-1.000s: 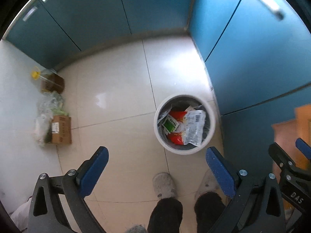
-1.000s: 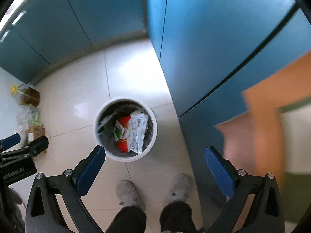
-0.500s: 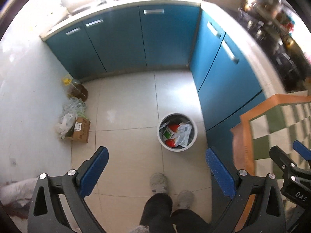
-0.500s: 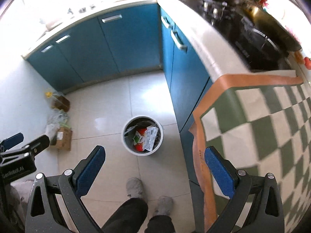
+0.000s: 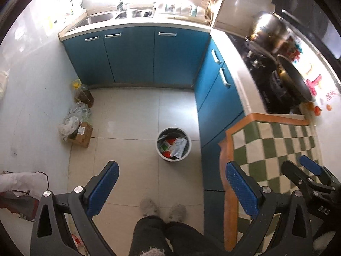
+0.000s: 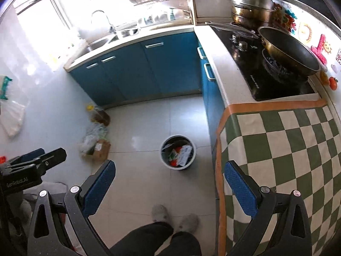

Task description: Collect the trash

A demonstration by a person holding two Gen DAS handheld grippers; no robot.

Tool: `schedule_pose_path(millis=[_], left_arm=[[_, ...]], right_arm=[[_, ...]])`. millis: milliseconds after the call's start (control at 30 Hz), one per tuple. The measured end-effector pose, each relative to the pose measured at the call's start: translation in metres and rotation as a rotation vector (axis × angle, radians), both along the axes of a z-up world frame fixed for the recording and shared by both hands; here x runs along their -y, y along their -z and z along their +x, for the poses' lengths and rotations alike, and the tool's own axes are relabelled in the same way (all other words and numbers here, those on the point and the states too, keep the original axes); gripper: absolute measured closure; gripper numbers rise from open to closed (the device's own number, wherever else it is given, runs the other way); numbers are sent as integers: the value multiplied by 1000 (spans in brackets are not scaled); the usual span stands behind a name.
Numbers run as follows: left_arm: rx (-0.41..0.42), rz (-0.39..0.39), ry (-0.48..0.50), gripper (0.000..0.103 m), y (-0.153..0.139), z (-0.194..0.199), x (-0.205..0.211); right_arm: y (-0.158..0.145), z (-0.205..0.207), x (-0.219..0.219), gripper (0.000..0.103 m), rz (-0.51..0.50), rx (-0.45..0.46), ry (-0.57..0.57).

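I hold my left tool (image 5: 171, 183) and right tool (image 6: 169, 181) side by side, both spread wide and empty, above my slippered feet (image 5: 163, 210).

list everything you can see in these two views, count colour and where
trash bin: 1, white-grey, on the floor by the blue cabinets, holding wrappers
cardboard box: 1, brown, floor by the left wall
plastic bags: a clump, clear-white, next to the box
oil bottle: 1, amber with yellow cap, floor corner
cabinets: blue, under the counter
sink: 1, steel, back counter
wok: 1, dark, on the stove
steel pot: 1, behind the wok
checked cloth: 1, green-white, orange border, right counter
slippers: 2, grey, floor
left tool: open, blue pads
right tool: open, blue pads
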State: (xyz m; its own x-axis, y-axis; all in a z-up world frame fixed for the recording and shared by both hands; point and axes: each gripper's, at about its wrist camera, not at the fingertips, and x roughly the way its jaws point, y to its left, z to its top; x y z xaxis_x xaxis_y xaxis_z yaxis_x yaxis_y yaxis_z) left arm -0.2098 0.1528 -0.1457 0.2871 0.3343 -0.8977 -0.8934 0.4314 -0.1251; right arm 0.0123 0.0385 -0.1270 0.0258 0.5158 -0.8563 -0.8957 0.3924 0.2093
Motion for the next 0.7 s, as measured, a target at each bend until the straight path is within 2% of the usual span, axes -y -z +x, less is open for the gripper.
schedule_pose_path(millis=[133,333,700], left_arm=[[47,-15,16,1,-18,-9,11],[97,8,40,1,-41,-20,22],[113,17,44,1,-49,-39,23]], right_arm=[[-18,-7,9,0,5,-33,-35],[-41,-20,16,0,16,-70,-70],[-58,-39,17,0,41,-83,-92]])
